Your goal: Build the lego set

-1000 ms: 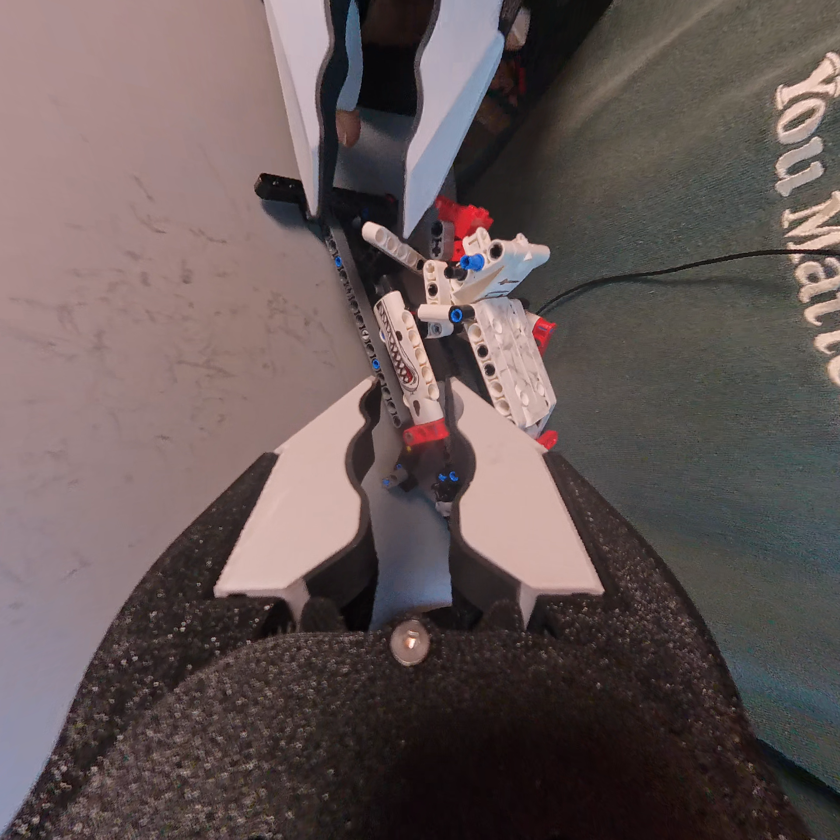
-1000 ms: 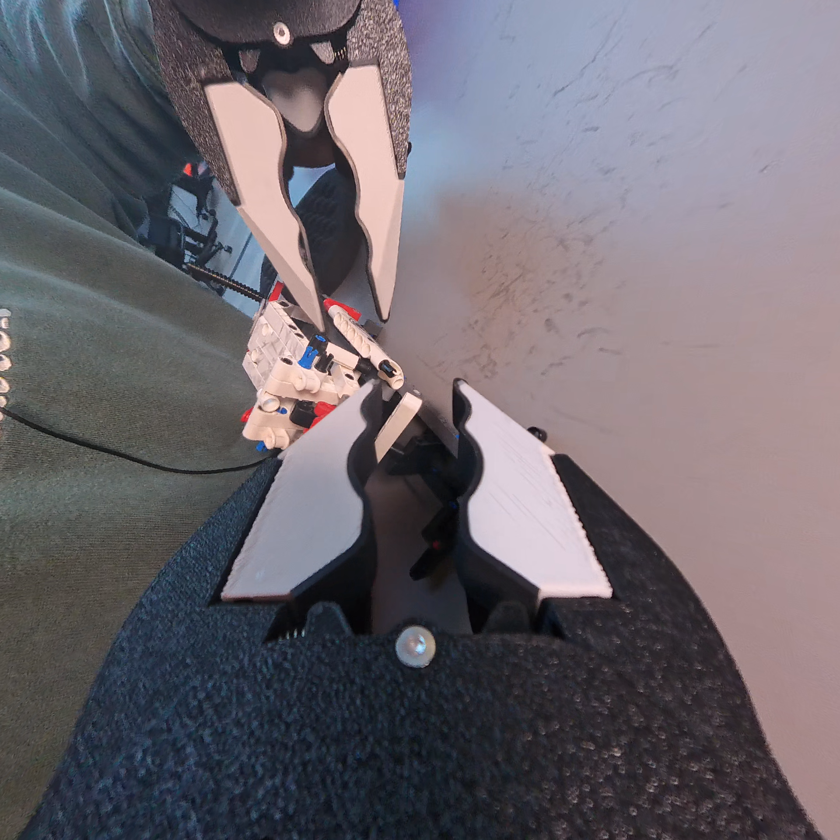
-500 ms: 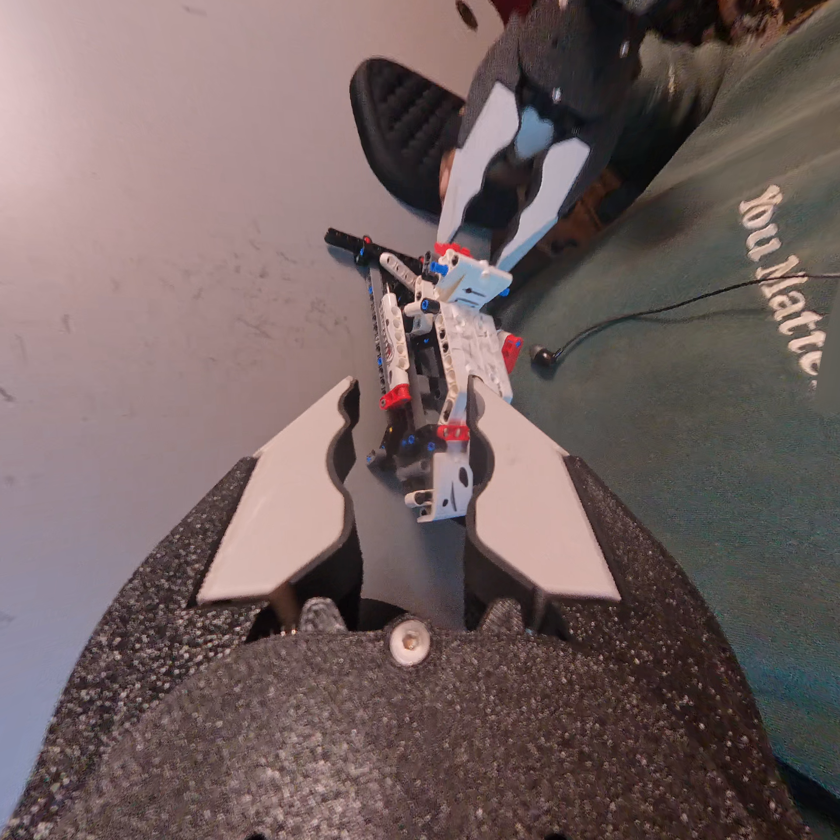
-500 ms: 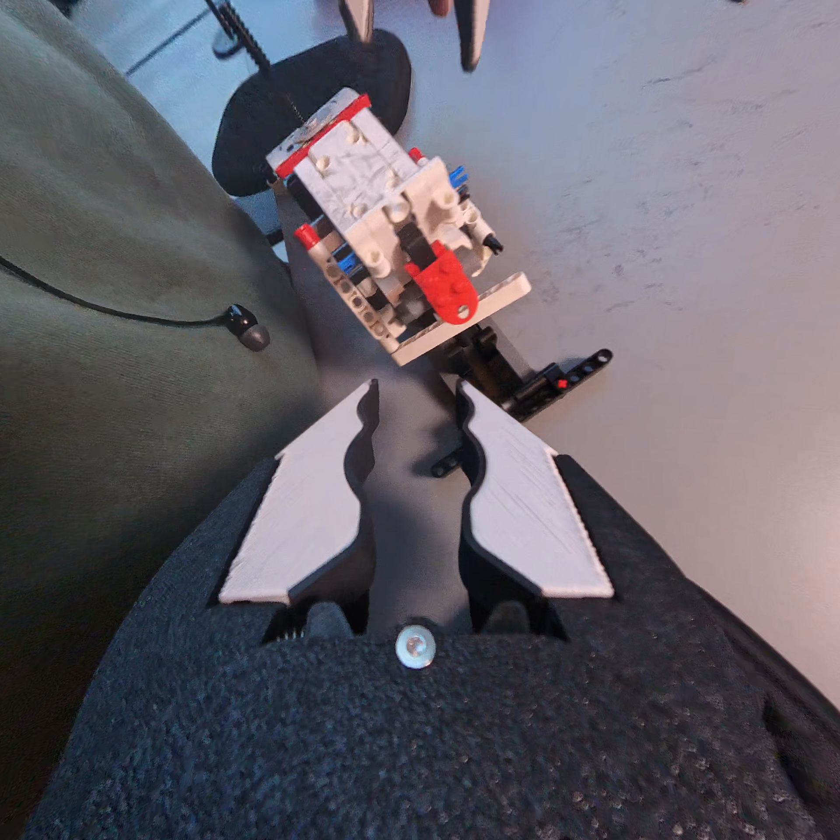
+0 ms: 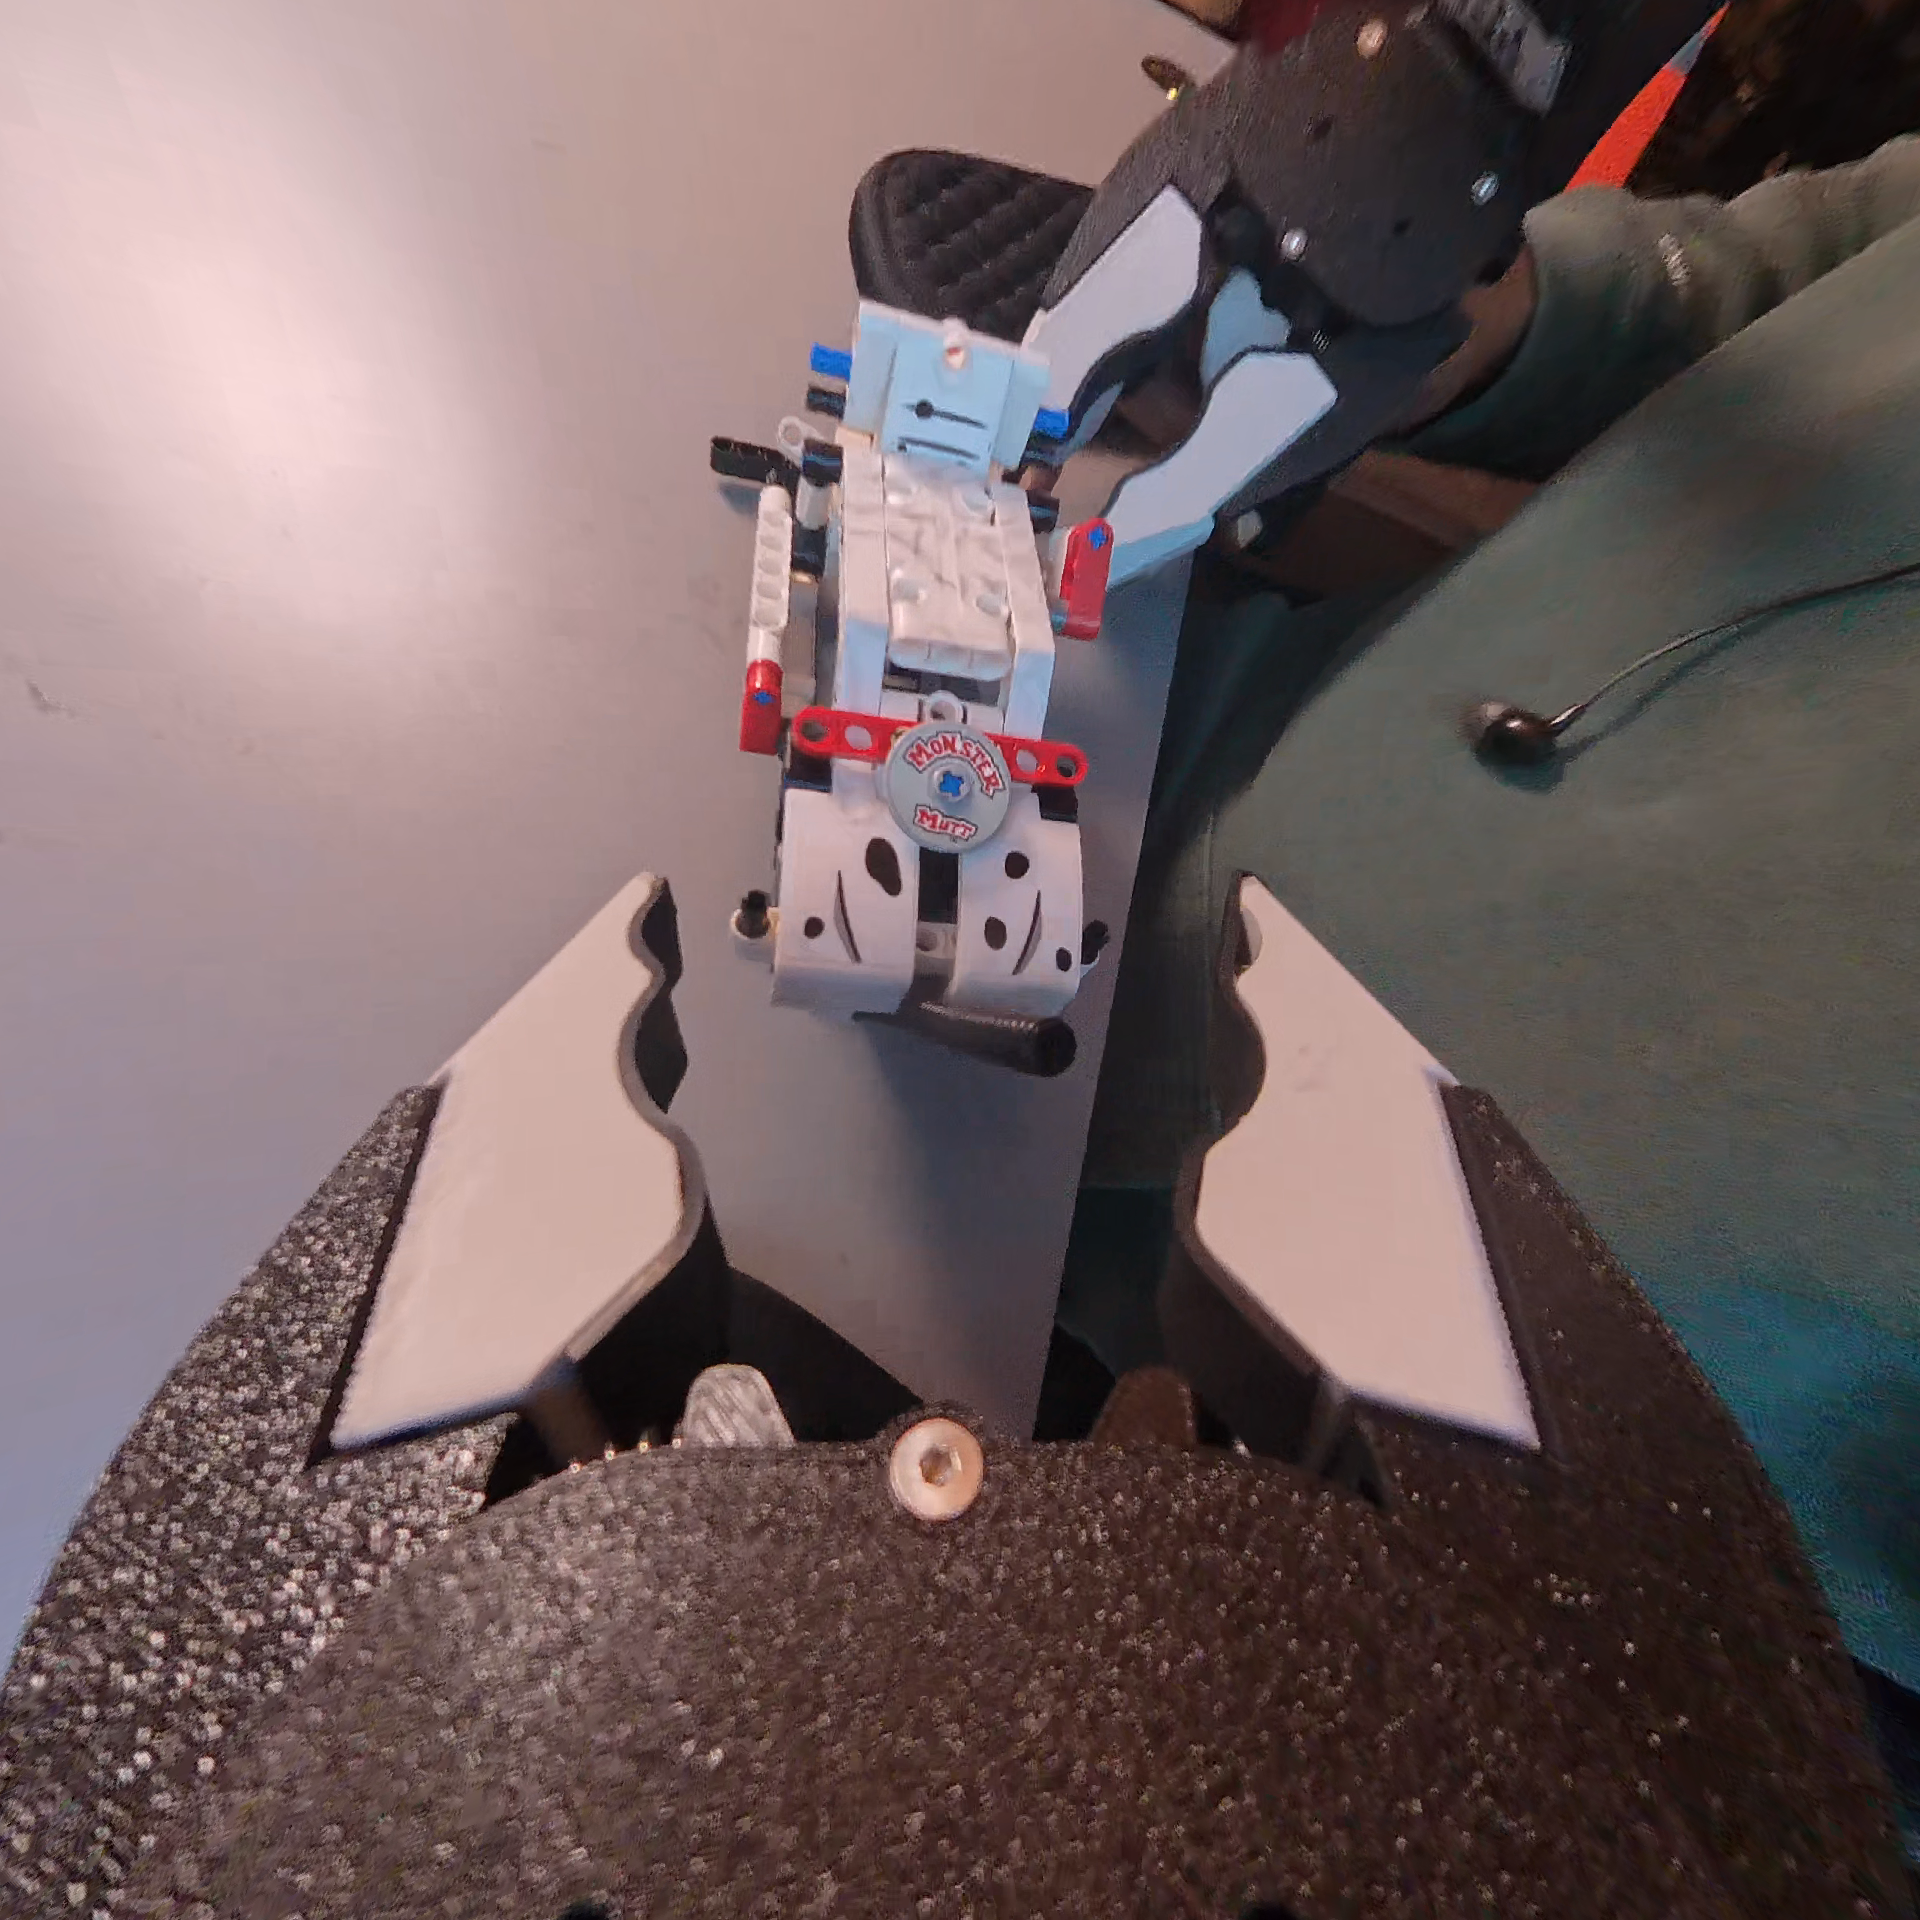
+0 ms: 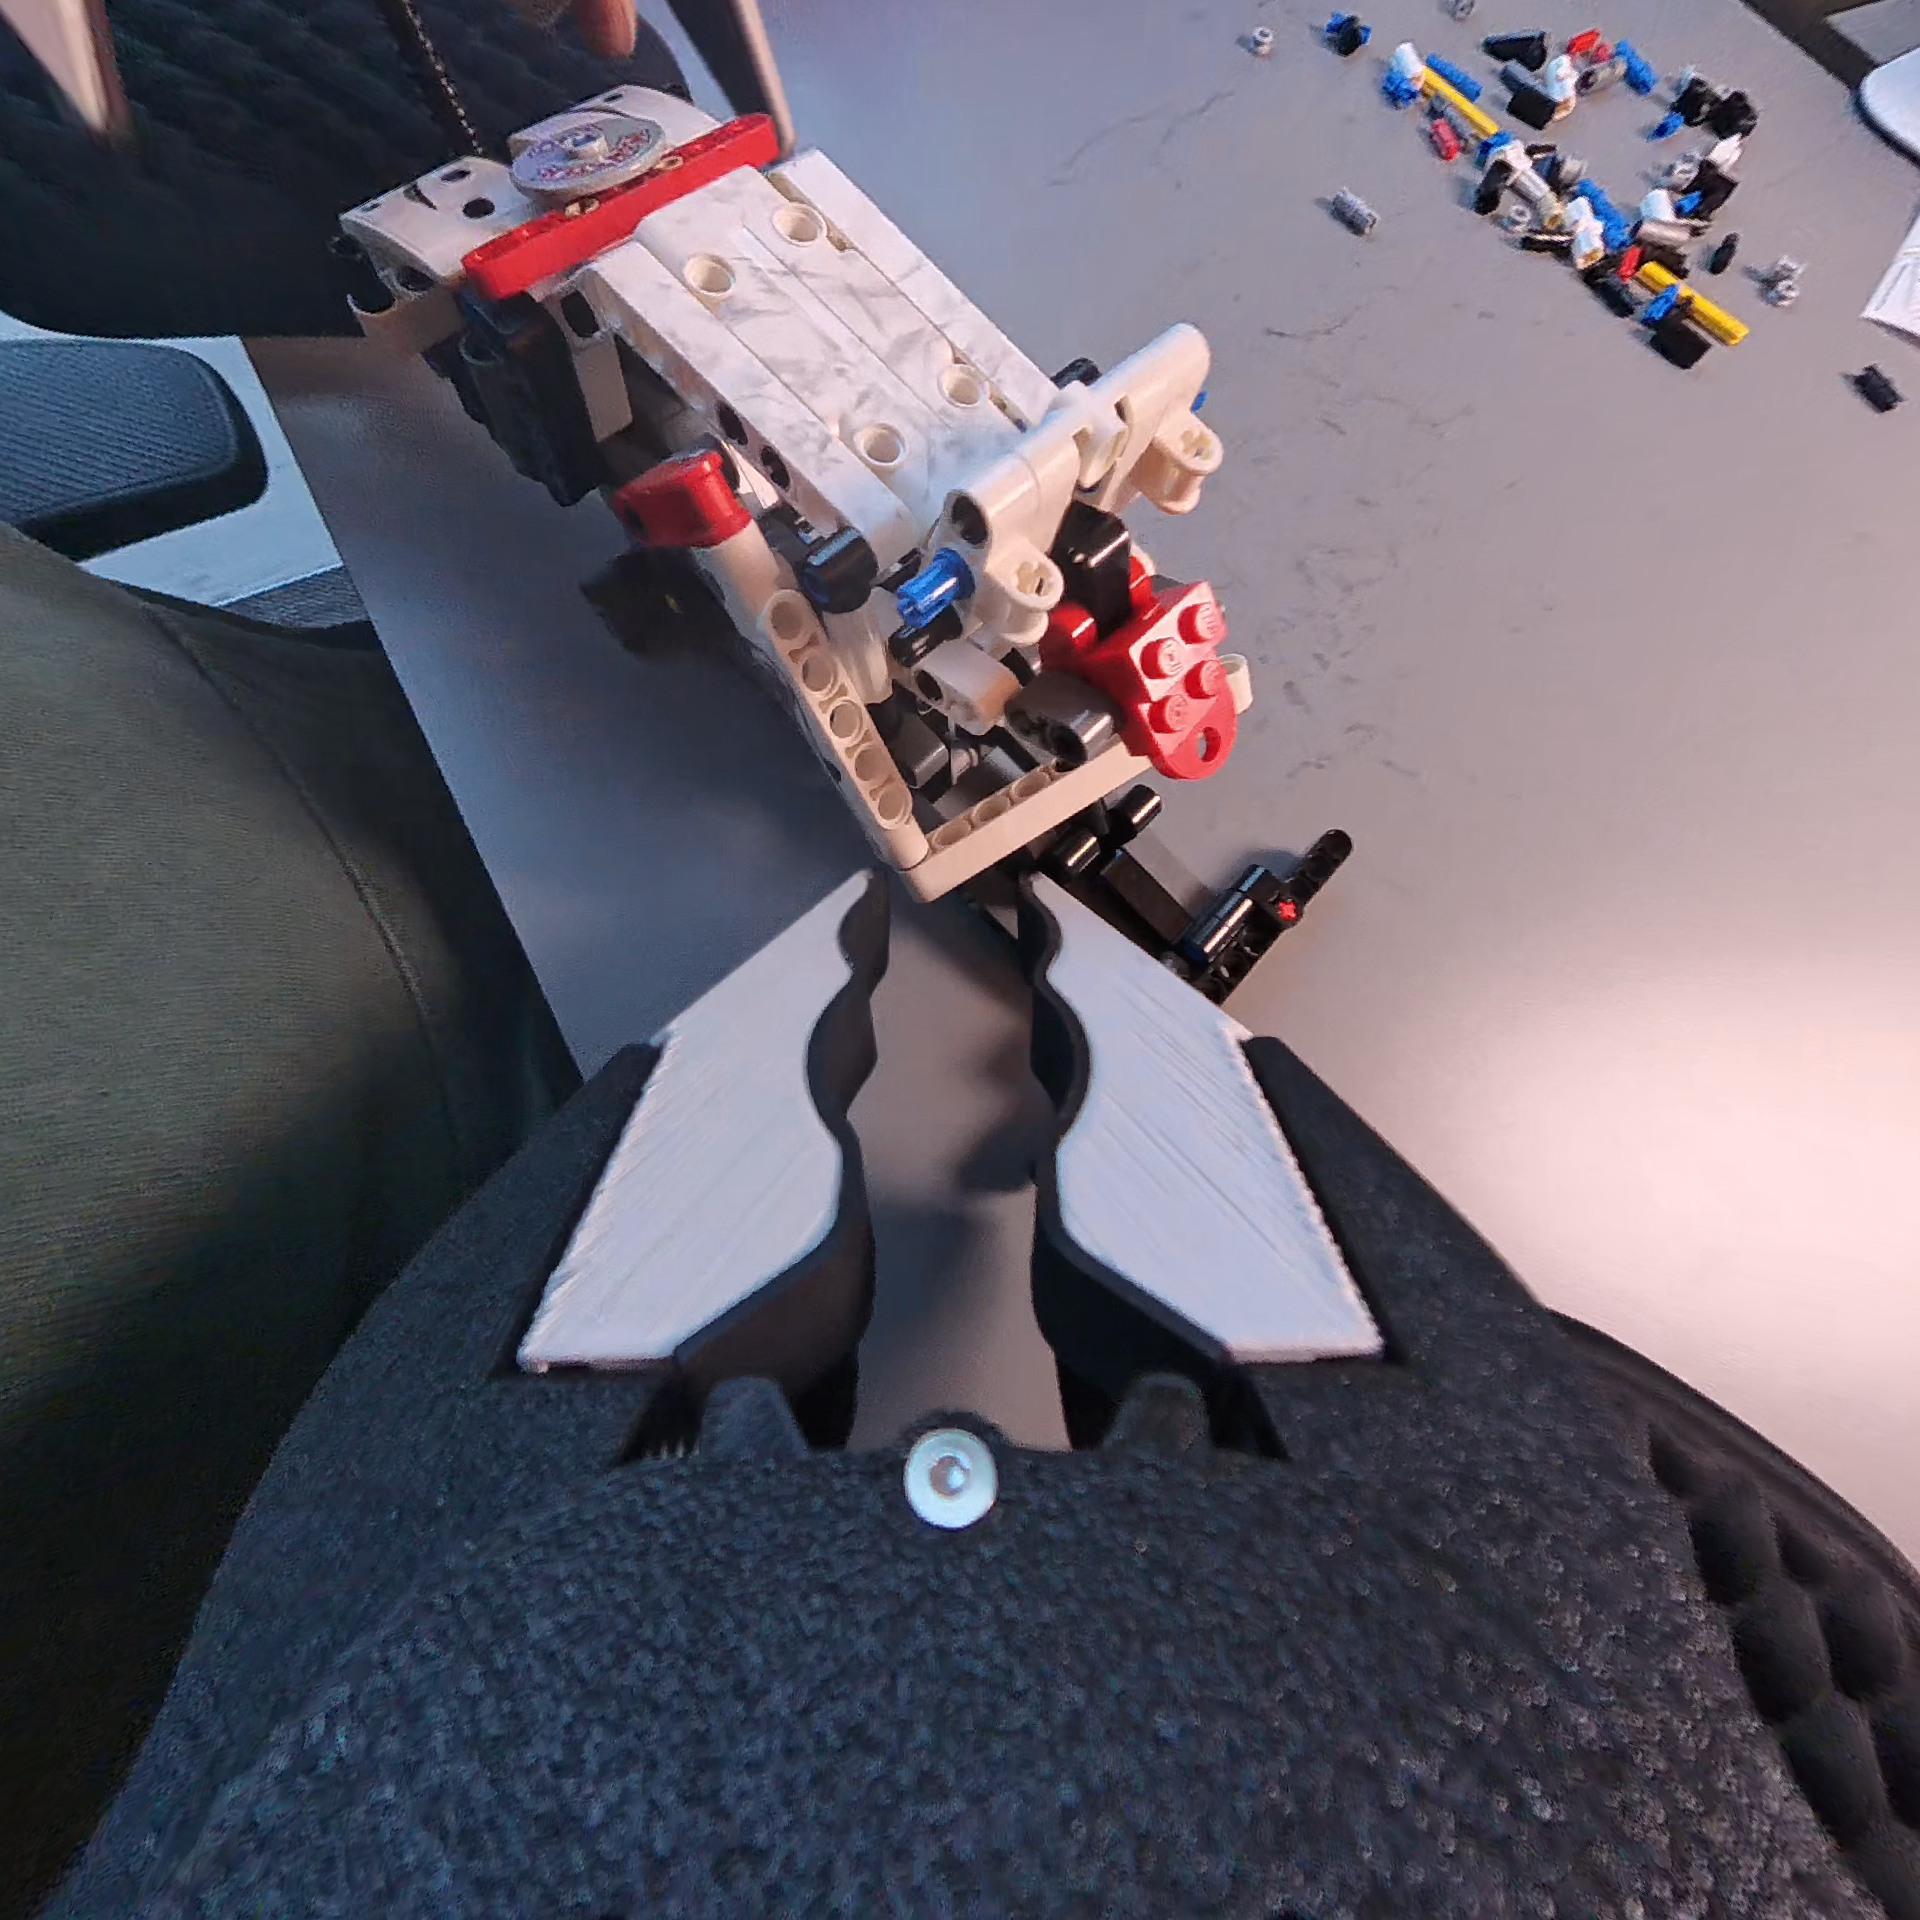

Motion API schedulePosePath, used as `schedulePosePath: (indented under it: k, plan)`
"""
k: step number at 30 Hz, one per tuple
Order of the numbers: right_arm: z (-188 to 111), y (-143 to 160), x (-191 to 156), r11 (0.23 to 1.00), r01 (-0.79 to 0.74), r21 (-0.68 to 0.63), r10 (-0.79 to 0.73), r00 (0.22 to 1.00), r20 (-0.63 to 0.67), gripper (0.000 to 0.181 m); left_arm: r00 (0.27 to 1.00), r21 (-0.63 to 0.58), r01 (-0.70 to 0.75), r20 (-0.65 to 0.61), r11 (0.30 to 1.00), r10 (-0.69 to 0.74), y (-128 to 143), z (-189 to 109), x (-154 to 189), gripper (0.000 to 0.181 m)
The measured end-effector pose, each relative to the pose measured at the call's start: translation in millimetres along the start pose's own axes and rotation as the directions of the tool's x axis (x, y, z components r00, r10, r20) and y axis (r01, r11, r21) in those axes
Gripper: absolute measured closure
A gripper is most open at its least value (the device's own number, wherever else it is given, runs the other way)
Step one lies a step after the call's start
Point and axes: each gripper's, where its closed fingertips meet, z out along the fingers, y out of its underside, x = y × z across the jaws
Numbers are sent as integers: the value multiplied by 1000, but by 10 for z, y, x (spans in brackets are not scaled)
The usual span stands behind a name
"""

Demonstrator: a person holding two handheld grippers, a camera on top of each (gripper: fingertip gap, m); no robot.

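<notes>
The left tool (image 5: 945, 904) is spread wide and grips nothing; the lego model (image 5: 925, 675) lies just beyond its tips, at the centre of the frame. The right tool (image 6: 951, 894) is parted by a narrow gap and is also empty; whether its tips touch the model's near end cannot be told. The model rests on the grey counter (image 5: 312, 520) near its edge, its long axis running up the frame, the spotted end toward the left tool. Loose pieces (image 6: 1579, 197) are scattered at the upper right.
</notes>
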Motion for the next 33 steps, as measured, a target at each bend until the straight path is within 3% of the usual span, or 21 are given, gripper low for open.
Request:
schedulePosePath:
  k: [5, 9, 11, 14, 17, 20, 23, 24, 28, 33]
  plan:
    - [-38, -51, 100, 997, 81, 21, -79, 993, -91, 172, 986, -103, -113, 116, 988, 124, 180, 253, -72, 97]
    - [-156, -227, 237, 984, 148, 97, -127, 972, -196, 181, 983, -98, -106, 136, 989, 119, 131, 297, -100, 98]
    - [-166, -203, 256, 986, 152, 75, -136, 974, -183, 181, 985, -92, -74, 149, 993, 87, 114, 311, -118, 98]
    - [-104, 18, 232, 998, 62, -16, -63, 993, -96, 147, 986, -69, -43, 157, 997, 54, 102, 320, -127, 98]
    - [-24, -63, 253, 991, 132, -3, -131, 980, -152, 145, 988, -46, -26, 153, 999, 33, 92, 340, -118, 99]
    - [137, -73, 339, 975, 214, -54, -221, 951, -215, 155, 987, -49, -28, 158, 998, 36, 88, 350, -106, 99]
    - [133, -130, 398, 938, 339, -68, -345, 901, -264, 162, 988, -60, -3, 156, 998, 13, 109, 334, -109, 100]
    - [97, -163, 443, 915, 396, -75, -399, 866, -300, 171, 988, -59, 10, 155, 998, 0, 114, 333, -112, 100]
    - [-40, -363, 522, 776, 621, -105, -599, 677, -428, 172, 987, -89, 14, 158, 996, 0, 153, 389, -110, 101]
    - [-87, -431, 579, 643, 754, -134, -704, 513, -492, 174, 989, -81, 78, 133, 994, -67, 92, 413, -73, 102]
